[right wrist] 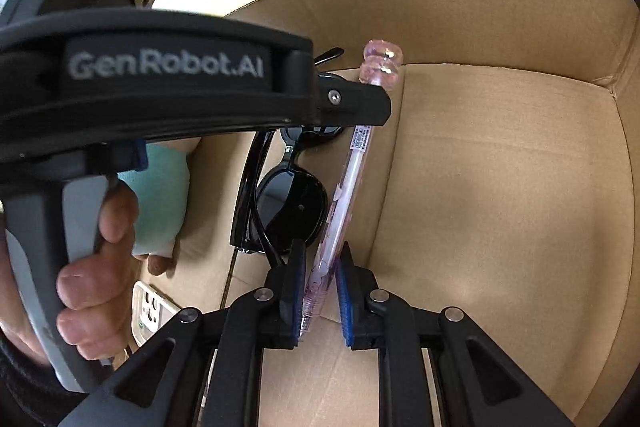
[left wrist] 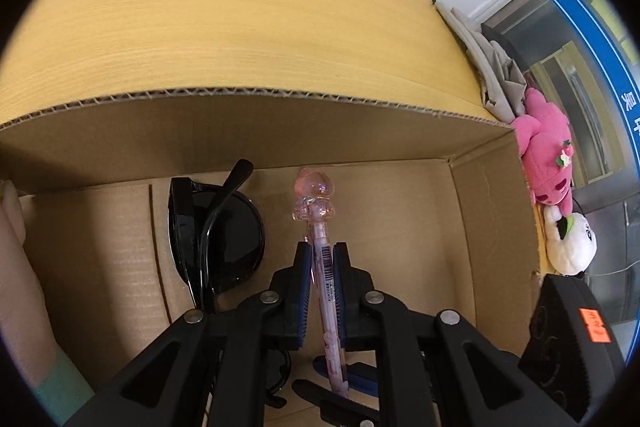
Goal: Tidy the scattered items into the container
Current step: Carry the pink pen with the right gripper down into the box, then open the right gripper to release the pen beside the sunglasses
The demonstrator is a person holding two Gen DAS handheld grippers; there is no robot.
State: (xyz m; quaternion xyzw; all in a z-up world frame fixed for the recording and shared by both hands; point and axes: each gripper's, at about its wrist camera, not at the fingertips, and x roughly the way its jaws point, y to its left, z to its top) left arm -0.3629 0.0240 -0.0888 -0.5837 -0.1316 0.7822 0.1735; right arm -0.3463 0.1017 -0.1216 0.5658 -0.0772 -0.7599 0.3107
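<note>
Inside the one box (left wrist: 492,211), two tools share one pen (left wrist: 326,267).

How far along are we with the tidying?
Done: the sunglasses lie inside the cardboard box. In hand: the left gripper is shut on the pink pen, inside the box; the right gripper has its jaws open around the pen's lower end. Left: release the pen; a pink plush and a white plush sit outside, possibly next.
</note>
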